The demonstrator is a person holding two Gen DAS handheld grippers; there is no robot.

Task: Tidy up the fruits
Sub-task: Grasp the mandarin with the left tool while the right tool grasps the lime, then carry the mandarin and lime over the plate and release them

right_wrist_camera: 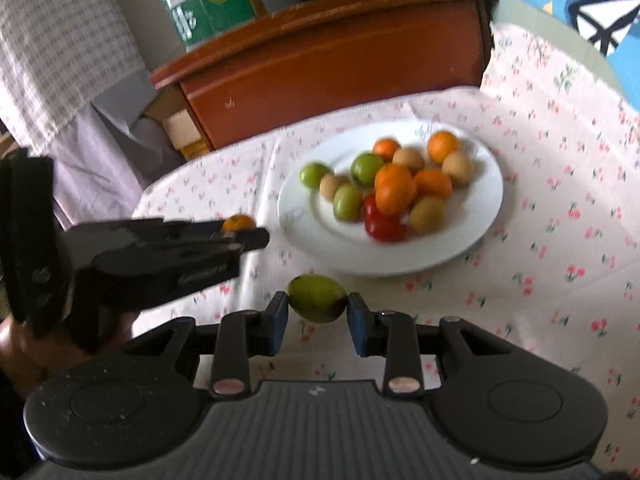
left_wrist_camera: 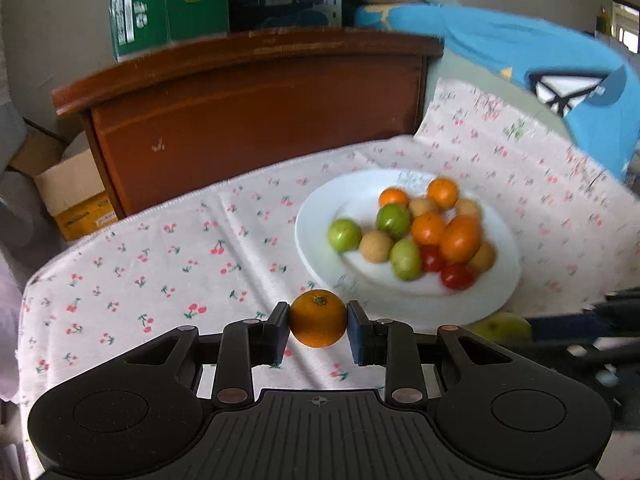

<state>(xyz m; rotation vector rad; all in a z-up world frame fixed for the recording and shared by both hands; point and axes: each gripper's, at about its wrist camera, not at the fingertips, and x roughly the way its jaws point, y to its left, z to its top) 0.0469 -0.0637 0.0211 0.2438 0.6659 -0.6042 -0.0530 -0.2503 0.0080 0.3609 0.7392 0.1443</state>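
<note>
My left gripper [left_wrist_camera: 318, 326] is shut on an orange [left_wrist_camera: 318, 318] and holds it above the cherry-print cloth [left_wrist_camera: 160, 264], just left of and in front of the white plate [left_wrist_camera: 320, 208]. My right gripper [right_wrist_camera: 318, 308] is shut on a green fruit [right_wrist_camera: 316, 298] in front of the plate [right_wrist_camera: 488, 184]. The plate holds several oranges, green fruits, tan fruits and red tomatoes in a pile. The left gripper also shows in the right wrist view [right_wrist_camera: 244, 232] with its orange [right_wrist_camera: 238, 223]. The green fruit shows blurred in the left wrist view [left_wrist_camera: 502, 326].
A brown wooden headboard [left_wrist_camera: 256, 120] stands behind the cloth. Green and blue boxes [left_wrist_camera: 168, 4] sit on top of it. Cardboard boxes [left_wrist_camera: 68, 188] lie at the left. A blue cloth [left_wrist_camera: 560, 64] lies at the right.
</note>
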